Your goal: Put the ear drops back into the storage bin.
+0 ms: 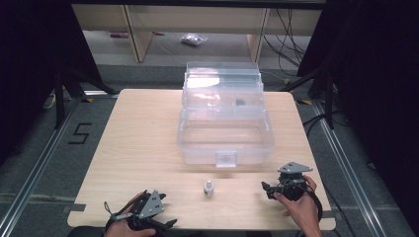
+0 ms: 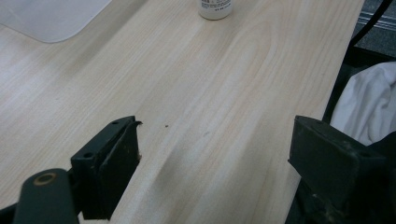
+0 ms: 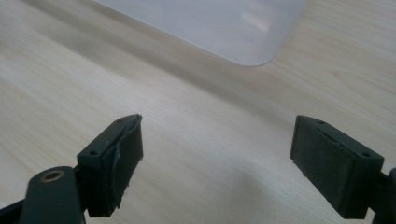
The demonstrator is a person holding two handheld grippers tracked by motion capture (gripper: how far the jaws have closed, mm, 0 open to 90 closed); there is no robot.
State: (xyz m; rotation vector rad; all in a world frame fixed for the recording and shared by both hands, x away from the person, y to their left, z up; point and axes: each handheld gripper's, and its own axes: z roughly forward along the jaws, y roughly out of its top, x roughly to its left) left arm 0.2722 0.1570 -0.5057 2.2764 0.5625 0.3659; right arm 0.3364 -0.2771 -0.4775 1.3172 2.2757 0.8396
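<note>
High view: I see a small white bottle [image 1: 209,188] standing upright, long axis vertical, cap up, on the pale wood-grain table [image 1: 138,148] between my grippers, just in front of the clear plastic bin [image 1: 225,143]. Left gripper [image 1: 168,224] and right gripper [image 1: 265,189] both gape wide, nothing between the black jaws.

A small white bottle [image 1: 209,188] stands upright on the table's near edge; capped, just before the clear box [image 1: 225,129].
</note>
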